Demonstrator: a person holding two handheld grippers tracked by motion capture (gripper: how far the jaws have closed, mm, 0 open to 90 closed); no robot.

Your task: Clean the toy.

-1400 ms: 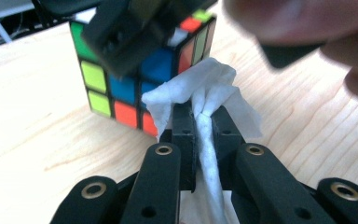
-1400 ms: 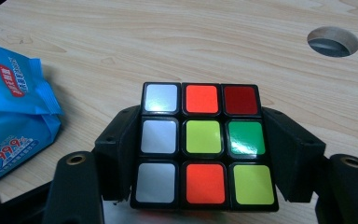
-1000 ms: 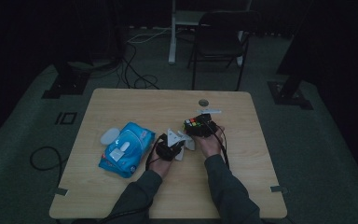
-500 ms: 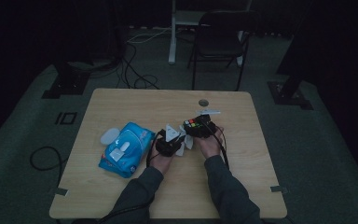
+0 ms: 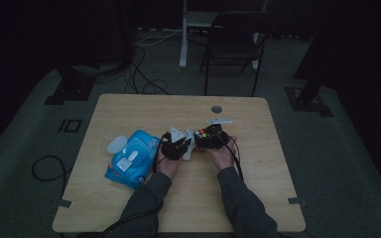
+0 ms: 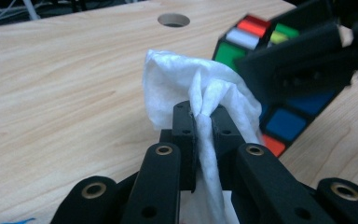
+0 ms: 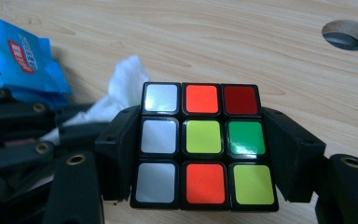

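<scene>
From above, near the table's [image 5: 129, 106] middle, your left gripper [image 5: 174, 147] sits just beside your right gripper [image 5: 209, 137]. Your left gripper view: jaws clenched on the white wipe [image 6: 200, 100], the cube [image 6: 279, 70] touching its right. Your right gripper view: jaws clamp the cube's [image 7: 204, 143] sides, wipe [image 7: 121, 86] at left.

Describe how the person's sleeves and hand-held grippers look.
Dark long sleeves cover both forearms. The left hand-held gripper and right hand-held gripper are matte black, with brass-coloured rivets at the linkage joints. A black cable trails from the right one; grey three-cornered plates top both.
</scene>
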